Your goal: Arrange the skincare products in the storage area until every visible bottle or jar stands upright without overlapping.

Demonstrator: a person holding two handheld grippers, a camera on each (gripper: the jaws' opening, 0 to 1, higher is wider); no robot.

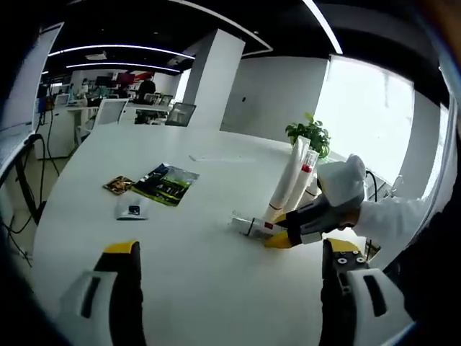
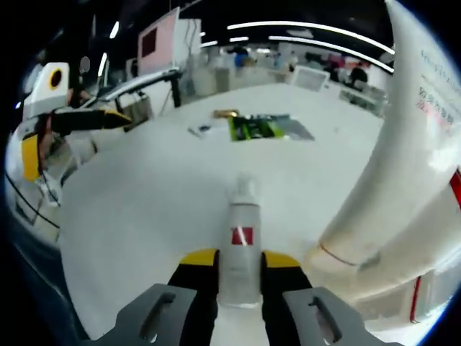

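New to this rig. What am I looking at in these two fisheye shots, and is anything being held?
No robot here: a person holds a two-jaw gripper in each hand, each carrying a forward-looking camera. In the left gripper view, the left gripper is open over the white table; the right gripper comes in from the right in a gloved hand. In the right gripper view, that gripper is closed on a small white bottle lying on its side. Two tall white tubes stand upright beside it. Further off lie a green packet and smaller packets.
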